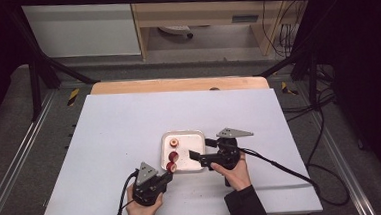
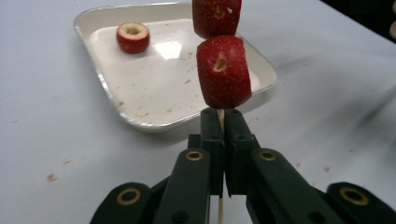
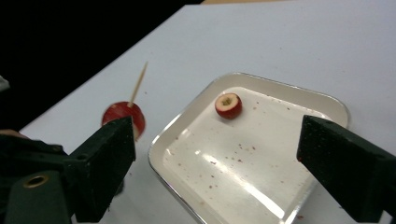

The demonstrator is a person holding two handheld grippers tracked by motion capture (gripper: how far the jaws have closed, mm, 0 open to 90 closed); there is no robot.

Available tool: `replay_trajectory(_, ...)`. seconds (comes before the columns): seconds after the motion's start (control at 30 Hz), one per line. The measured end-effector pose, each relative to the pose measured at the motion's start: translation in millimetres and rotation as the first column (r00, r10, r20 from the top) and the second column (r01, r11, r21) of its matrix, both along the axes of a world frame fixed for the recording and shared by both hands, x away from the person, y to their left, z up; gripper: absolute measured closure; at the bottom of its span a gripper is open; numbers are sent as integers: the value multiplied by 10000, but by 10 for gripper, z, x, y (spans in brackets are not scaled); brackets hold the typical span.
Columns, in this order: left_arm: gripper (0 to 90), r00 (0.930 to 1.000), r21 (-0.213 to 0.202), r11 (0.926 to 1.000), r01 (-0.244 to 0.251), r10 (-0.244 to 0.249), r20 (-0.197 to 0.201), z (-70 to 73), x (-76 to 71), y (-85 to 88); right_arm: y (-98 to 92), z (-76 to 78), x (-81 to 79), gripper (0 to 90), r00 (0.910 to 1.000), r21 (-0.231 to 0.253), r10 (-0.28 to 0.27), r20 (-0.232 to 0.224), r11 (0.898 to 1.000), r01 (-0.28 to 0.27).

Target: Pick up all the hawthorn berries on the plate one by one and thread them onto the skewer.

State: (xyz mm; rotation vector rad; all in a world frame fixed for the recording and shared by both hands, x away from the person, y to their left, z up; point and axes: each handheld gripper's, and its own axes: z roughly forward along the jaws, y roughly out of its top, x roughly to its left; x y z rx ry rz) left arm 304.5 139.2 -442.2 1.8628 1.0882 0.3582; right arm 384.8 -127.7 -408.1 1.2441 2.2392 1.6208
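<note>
— Two grippers over one white table (image 1: 130, 131), largest thing first. Anything on it?

— One shallow white tray (image 1: 196, 135) near the middle, speckled with red crumbs. Lies between the two hands, a little toward the near edge.

— And the left gripper (image 1: 168, 175)?

— Sits at the near left corner of the tray, held in the left hand (image 1: 143, 210). Jaws pressed tight together on a thin wooden skewer (image 2: 221, 116). Seen plainly in the left gripper view: stick pinched upright between the black pads.

— Anything on that stick?

— Two red fruit pieces threaded on it. Lower fruit piece (image 2: 223, 71) just above the jaw tips, upper fruit piece (image 2: 216, 16) touching it from above, cut off by the top of the frame. Bare pointed end of the skewer visible in the right gripper view, past the fruit.

— Right gripper (image 1: 199, 148)?

— At the right rim of the tray, in the right hand (image 1: 236, 172). Jaws spread wide, nothing between the pads, tray floor visible in the gap.

— Smallest item?

— One loose fruit piece (image 1: 173, 142) in the far left part of the tray, cored end up, pale flesh showing. Well apart from both grippers, touched by neither.
</note>
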Motion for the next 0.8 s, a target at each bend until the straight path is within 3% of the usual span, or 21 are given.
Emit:
replay_trajectory(0.13,879,10000,211,9998,-28,27,11,8,-9,138,16,39,65,105,9997,-853,225,-91,9961,-232)
replay_trajectory(0.3,879,10000,190,9998,-18,18,8,10,-19,258,75,97,161,90,9979,-1876,552,-325,9804,-603)
replay_trajectory(0.47,878,9999,187,9997,138,-136,-80,-12,-20,322,129,148,246,84,9961,-2636,737,-490,9610,-841)
replay_trajectory(0.63,878,9996,244,9993,269,-268,-75,-28,-21,349,214,171,324,81,9936,-3371,895,-696,9353,-1078)
replay_trajectory(0.8,878,9998,232,9995,201,-199,-90,-26,-24,396,327,199,407,81,9903,-3856,1109,-833,9128,-1346)
